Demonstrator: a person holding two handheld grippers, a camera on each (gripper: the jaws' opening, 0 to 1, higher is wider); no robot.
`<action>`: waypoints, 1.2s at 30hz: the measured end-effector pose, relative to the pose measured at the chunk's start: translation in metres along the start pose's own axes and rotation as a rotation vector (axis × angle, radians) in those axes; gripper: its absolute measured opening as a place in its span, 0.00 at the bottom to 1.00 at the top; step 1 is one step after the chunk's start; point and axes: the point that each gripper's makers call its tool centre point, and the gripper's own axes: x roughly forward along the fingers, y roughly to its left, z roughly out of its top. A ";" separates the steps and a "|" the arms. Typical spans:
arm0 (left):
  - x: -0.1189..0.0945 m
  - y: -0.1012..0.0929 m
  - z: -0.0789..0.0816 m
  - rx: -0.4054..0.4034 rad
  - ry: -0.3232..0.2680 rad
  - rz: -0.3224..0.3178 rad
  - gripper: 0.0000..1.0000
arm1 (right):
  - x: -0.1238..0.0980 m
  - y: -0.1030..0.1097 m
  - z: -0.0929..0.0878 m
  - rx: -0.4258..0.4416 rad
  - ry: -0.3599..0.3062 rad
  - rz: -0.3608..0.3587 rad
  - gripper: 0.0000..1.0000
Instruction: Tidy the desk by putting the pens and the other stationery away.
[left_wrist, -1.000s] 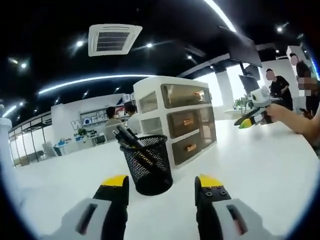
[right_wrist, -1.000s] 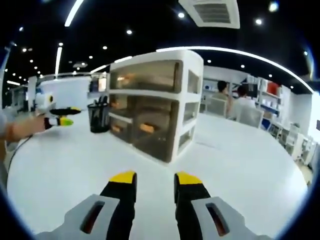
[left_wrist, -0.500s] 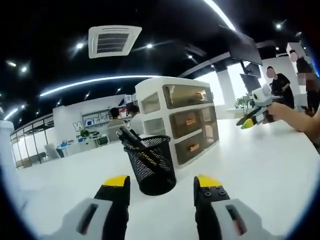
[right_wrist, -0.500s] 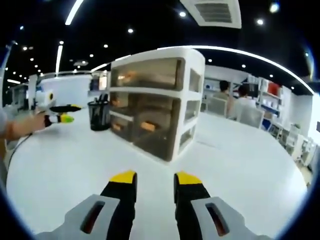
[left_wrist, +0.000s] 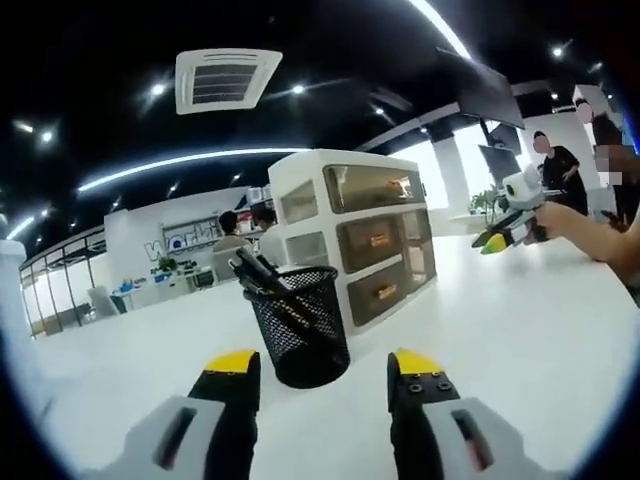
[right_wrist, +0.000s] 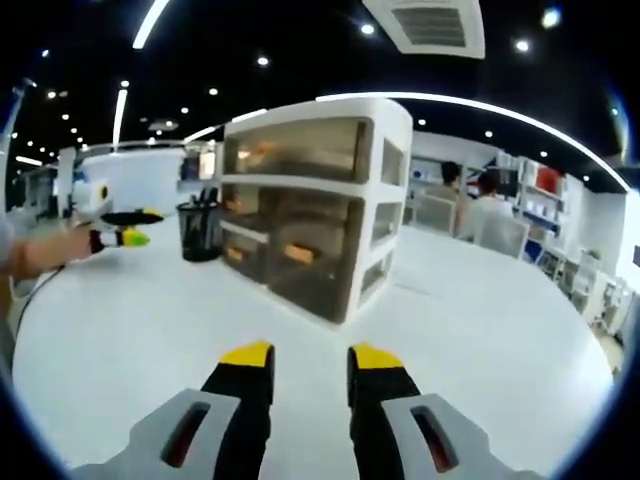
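Two grippers, and almost nothing differs from a second ago: both views sit nearly as they did then, so I judge the tidying paused or close to done.

My left gripper (left_wrist: 322, 365) has its fingers spread with nothing between them. The black mesh pen cup (left_wrist: 298, 326) stands just beyond the fingertips, centred on the gap, pens (left_wrist: 262, 279) leaning inside it. The white drawer unit (left_wrist: 361, 232) stands behind the cup, to its right.

My right gripper (right_wrist: 310, 358) also has its fingers apart and empty, over bare white desk (right_wrist: 150, 320). The drawer unit rises well ahead of those fingertips, the cup beyond it to the left.
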 end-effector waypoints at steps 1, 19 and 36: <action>0.000 0.000 -0.001 0.000 0.002 0.001 0.51 | 0.001 0.000 -0.001 0.001 0.005 0.002 0.27; 0.001 -0.002 -0.002 0.005 0.007 -0.007 0.51 | 0.001 -0.003 -0.002 -0.001 0.009 -0.001 0.27; 0.003 -0.003 -0.007 0.008 0.025 -0.014 0.51 | 0.001 -0.002 -0.002 -0.006 0.012 -0.007 0.26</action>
